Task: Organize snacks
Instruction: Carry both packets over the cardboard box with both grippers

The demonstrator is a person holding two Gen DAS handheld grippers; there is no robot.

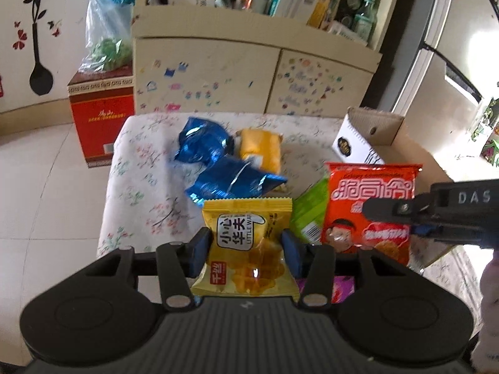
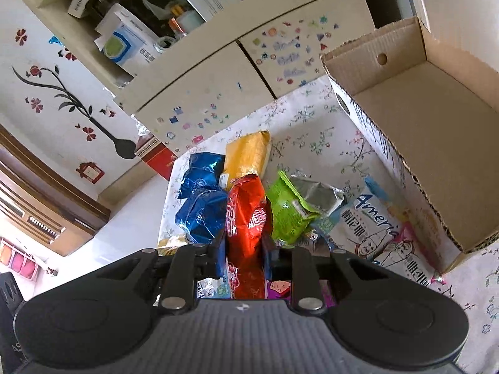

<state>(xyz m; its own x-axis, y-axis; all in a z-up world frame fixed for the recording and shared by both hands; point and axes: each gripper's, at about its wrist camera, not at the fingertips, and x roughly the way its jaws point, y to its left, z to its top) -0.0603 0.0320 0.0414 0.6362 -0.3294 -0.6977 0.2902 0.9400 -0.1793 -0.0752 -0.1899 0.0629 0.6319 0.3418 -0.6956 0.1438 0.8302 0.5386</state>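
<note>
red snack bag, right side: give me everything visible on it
The red snack bag is a glossy foil pouch, red-orange, with white Chinese lettering, a cartoon child's face and a photo of crisps low on its front. It looks sealed and puffed. The right hand-held gripper is shut on it, pads pressing its two faces, so the right wrist view sees it edge-on. It stands upright in front of a green bag, above the floral tablecloth, left of the open cardboard box.
</note>
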